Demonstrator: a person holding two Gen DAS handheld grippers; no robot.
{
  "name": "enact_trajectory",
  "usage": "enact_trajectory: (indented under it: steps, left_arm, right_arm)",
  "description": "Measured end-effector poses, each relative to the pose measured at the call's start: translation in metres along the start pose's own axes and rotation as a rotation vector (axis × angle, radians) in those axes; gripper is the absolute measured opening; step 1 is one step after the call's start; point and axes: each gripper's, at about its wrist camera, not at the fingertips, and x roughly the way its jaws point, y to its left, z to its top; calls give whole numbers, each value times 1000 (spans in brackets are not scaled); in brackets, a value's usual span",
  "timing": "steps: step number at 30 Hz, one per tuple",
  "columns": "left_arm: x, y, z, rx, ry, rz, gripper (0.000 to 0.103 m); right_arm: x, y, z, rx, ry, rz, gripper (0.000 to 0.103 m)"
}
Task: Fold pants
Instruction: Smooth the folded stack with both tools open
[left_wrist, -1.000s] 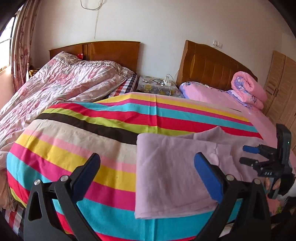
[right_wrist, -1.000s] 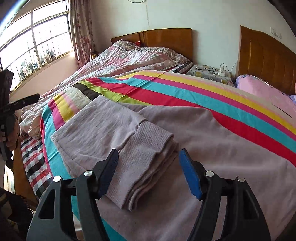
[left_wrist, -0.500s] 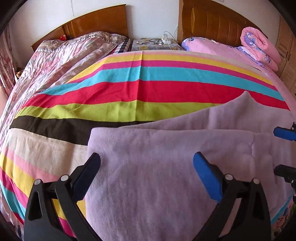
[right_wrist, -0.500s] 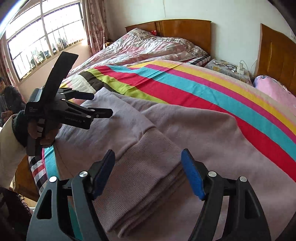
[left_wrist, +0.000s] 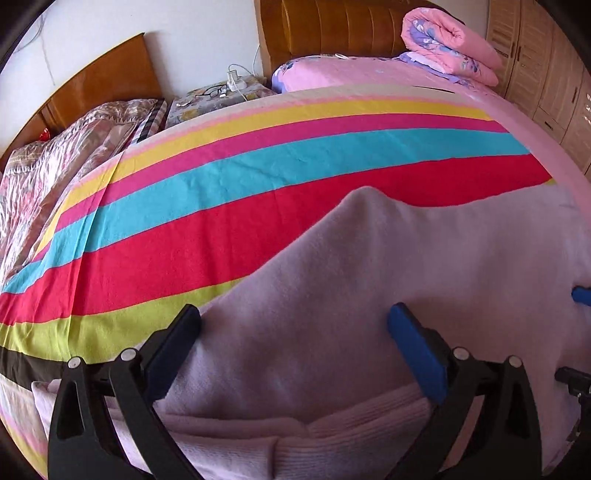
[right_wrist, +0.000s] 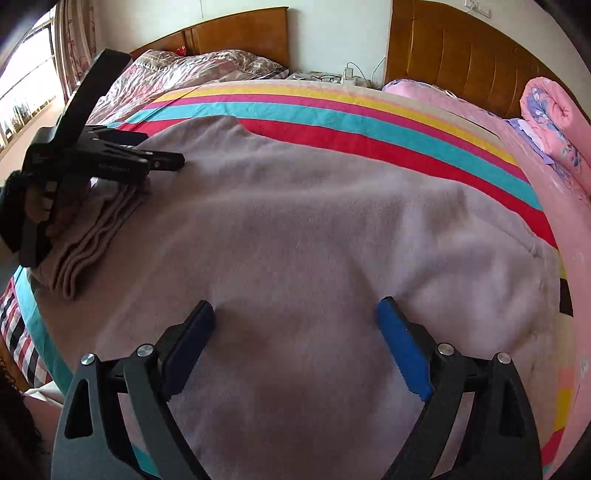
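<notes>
The left tongs (left_wrist: 293, 343) stand wide open, their fingers spread over the ribbed cuff end (left_wrist: 332, 432) of the mauve pants (left_wrist: 424, 280), gripping nothing. Seen from the right wrist camera, those same left tongs (right_wrist: 162, 162) hover just above the stacked cuffs (right_wrist: 92, 236), held in a hand (right_wrist: 33, 199) at the pants' left end. The right tongs (right_wrist: 295, 339) are also wide open, both blue pads (right_wrist: 400, 347) poised over the broad middle of the pants (right_wrist: 314, 221), empty.

The pants lie spread flat across the striped blanket (left_wrist: 258, 206), their far edge reaching the blanket's red stripe. One point of the fabric (left_wrist: 365, 195) peaks onto that red band. Beyond the pants, the blanket's turquoise, pink and yellow stripes run toward the wooden headboards (right_wrist: 461, 48). Past the pants on the right side sits a rolled pink floral quilt (left_wrist: 450, 48) on a pink sheet (left_wrist: 369, 70). Behind the pants to the left lies a crumpled patterned quilt (right_wrist: 192, 70), and between the headboards a nightstand (left_wrist: 214, 99) carries cables and glasses.
</notes>
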Motion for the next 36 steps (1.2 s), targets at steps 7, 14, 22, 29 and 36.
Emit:
enact_trajectory:
  steps: [7, 14, 22, 29, 36]
  left_arm:
    - [-37, -68, 30, 109, -105, -58, 101]
    - [20, -121, 44, 175, -66, -25, 102]
    - [20, -123, 42, 170, -95, -6, 102]
    - [20, -120, 42, 163, -90, -17, 102]
    - [21, -117, 43, 152, -81, -38, 102]
  right_arm:
    - [-24, -5, -13, 41, -23, -30, 87]
    - [-30, -11, -45, 28, -4, -14, 88]
    - [-44, -11, -62, 52, -26, 19, 88]
    - [-66, -9, -64, 81, -12, 7, 88]
    - [-76, -28, -51, 185, -55, -89, 88]
